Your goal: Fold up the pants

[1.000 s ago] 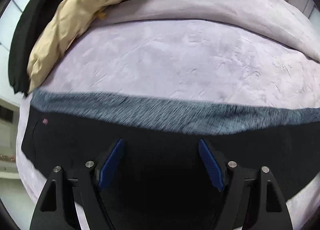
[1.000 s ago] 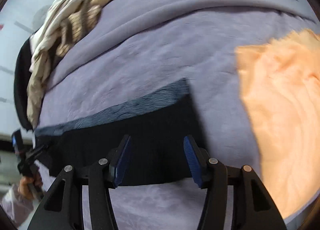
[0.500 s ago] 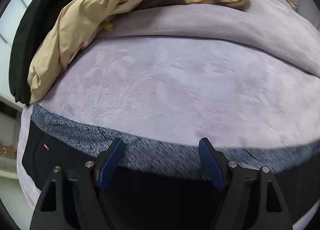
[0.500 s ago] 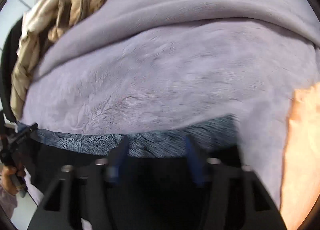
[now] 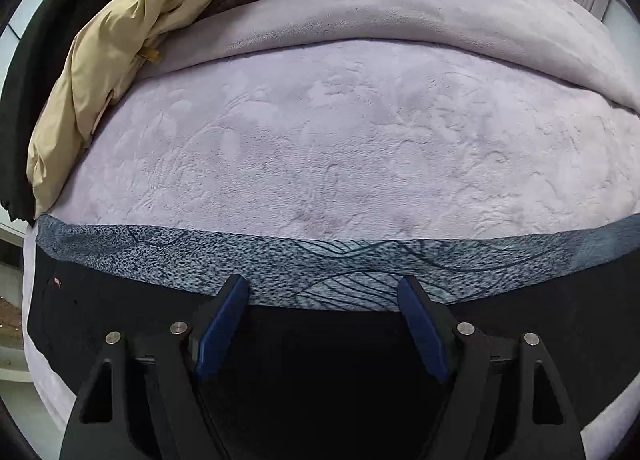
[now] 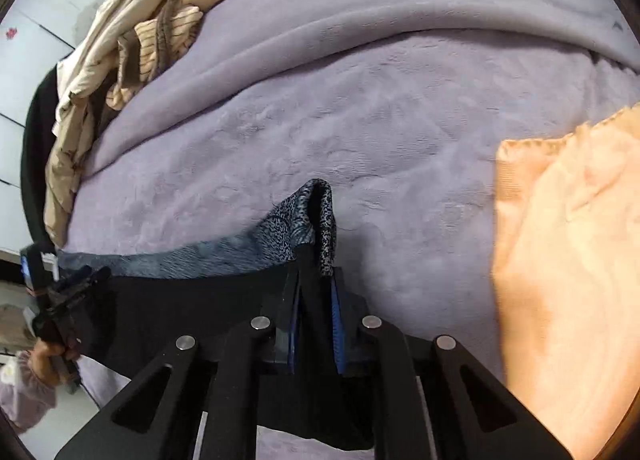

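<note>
Black pants (image 5: pixel 328 372) with a grey-blue patterned waistband (image 5: pixel 304 264) lie across the near edge of a lilac bed cover. My left gripper (image 5: pixel 324 296) is open, its blue pads over the black fabric just below the waistband. In the right wrist view my right gripper (image 6: pixel 316 280) is shut on the pants (image 6: pixel 192 308) at the right end of the waistband (image 6: pixel 308 212), which sticks up bunched between the pads. The left gripper (image 6: pixel 72 284) shows at the far left, held by a hand.
The lilac bed cover (image 5: pixel 340 148) fills the middle, with a thick fold (image 5: pixel 400 16) behind. A pile of beige and striped clothes (image 5: pixel 120 44) lies at the back left. An orange cloth (image 6: pixel 568 260) lies on the right, close to my right gripper.
My right gripper has closed on the right end of the waistband and bunched it up. My left gripper has moved forward to the waistband and stays open.
</note>
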`<state>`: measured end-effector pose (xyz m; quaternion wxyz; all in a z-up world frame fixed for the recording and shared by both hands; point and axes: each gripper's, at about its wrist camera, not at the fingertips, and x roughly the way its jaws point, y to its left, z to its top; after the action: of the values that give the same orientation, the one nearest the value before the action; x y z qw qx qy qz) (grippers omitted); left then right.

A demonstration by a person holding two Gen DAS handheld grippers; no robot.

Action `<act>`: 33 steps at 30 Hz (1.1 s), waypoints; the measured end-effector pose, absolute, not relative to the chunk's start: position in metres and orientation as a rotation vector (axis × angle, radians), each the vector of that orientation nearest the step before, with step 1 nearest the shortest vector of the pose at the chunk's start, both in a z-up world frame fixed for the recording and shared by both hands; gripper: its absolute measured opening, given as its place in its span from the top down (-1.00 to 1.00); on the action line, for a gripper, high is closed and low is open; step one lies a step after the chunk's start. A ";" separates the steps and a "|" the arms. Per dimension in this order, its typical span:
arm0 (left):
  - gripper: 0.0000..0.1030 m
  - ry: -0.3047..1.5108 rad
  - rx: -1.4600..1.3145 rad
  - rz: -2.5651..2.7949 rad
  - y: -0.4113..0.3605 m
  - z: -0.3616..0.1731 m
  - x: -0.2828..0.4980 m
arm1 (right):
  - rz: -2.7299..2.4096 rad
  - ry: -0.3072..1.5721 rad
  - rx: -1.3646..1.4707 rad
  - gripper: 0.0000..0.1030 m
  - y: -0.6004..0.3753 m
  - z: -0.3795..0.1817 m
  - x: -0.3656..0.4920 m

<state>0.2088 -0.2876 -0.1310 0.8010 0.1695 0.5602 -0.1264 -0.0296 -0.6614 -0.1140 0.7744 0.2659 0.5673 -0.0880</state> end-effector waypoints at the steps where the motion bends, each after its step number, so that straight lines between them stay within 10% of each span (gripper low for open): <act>1: -0.53 1.194 0.381 -0.271 -0.289 -0.133 0.210 | -0.201 1.273 0.602 0.72 -0.671 -0.130 -0.033; 5: -0.53 1.207 0.415 -0.237 -0.291 -0.132 0.217 | -0.255 1.286 0.570 0.64 -0.665 -0.140 -0.037; 9: -0.53 1.227 0.340 -0.305 -0.286 -0.111 0.214 | -0.349 1.190 0.619 0.05 -0.674 -0.110 -0.052; 30: -0.71 1.294 0.245 -0.045 -0.174 -0.108 0.206 | -0.305 1.068 1.233 -0.03 -0.632 -0.158 -0.134; 32: -0.71 1.321 0.240 0.019 -0.157 -0.121 0.200 | -0.283 1.045 1.332 0.05 -0.633 -0.178 -0.125; 33: -0.71 1.333 0.232 0.049 -0.151 -0.127 0.196 | -0.294 1.053 1.367 0.47 -0.633 -0.185 -0.123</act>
<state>0.1960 -0.1512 -0.1271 0.7793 0.1075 0.6169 0.0227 -0.1231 -0.6325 -0.1849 0.6408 0.5995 0.4619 -0.1288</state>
